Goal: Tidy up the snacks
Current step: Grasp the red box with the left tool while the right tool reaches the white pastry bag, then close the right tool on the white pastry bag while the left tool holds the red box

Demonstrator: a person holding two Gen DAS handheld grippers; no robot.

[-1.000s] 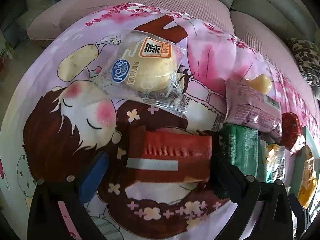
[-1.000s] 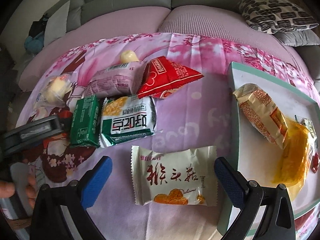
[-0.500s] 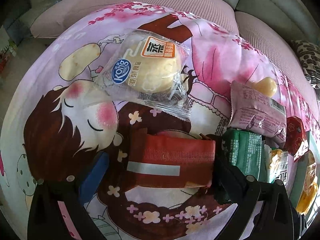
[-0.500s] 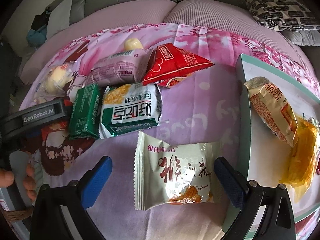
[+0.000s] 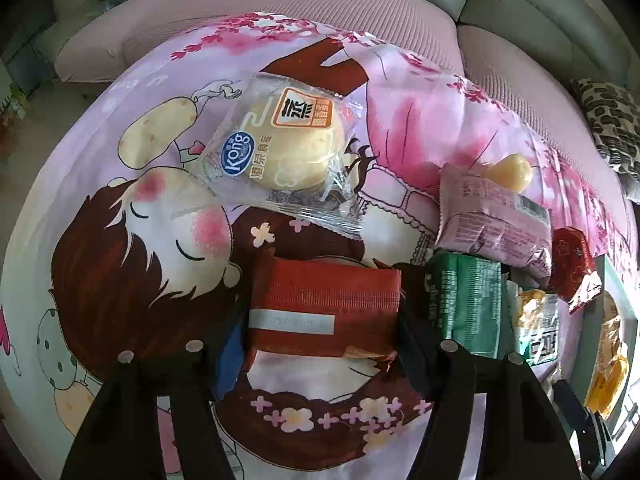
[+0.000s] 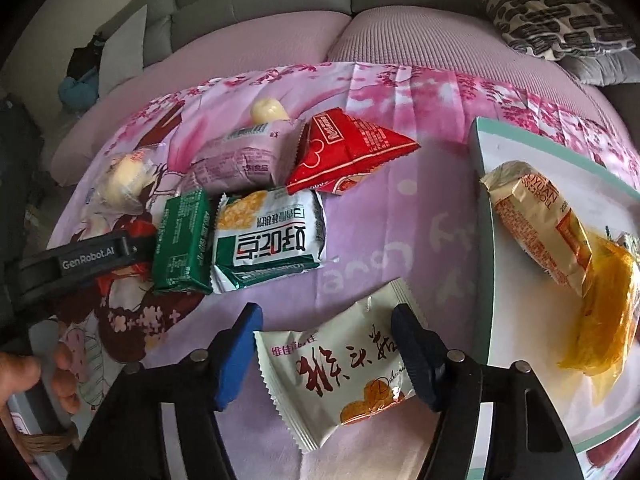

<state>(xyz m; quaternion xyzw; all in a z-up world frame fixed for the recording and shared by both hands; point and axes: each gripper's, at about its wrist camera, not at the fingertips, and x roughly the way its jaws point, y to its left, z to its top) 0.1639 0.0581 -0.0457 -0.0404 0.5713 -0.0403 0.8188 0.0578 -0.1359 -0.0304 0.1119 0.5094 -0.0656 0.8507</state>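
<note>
My left gripper (image 5: 320, 320) is shut on a red snack pack (image 5: 324, 308) that rests on the cartoon cloth; the left gripper also shows in the right wrist view (image 6: 132, 248). My right gripper (image 6: 326, 344) is shut on a white snack packet (image 6: 340, 376) with red characters, beside the tray (image 6: 520, 336). The tray holds a beige roll pack (image 6: 536, 220) and a yellow pack (image 6: 604, 308). A clear-wrapped bun (image 5: 280, 148), pink pack (image 5: 492, 216), green pack (image 5: 468, 304), white-green pack (image 6: 268, 240) and red triangular pack (image 6: 348, 152) lie on the cloth.
A small yellow round sweet (image 5: 514, 168) lies behind the pink pack. A pink sofa cushion (image 6: 360, 36) and a patterned pillow (image 6: 560, 16) lie beyond the cloth. A hand (image 6: 32, 380) holds the left gripper's handle.
Both grippers have closed: the left jaws onto the red pack, the right jaws onto the white packet, which has tilted and come nearer to the camera.
</note>
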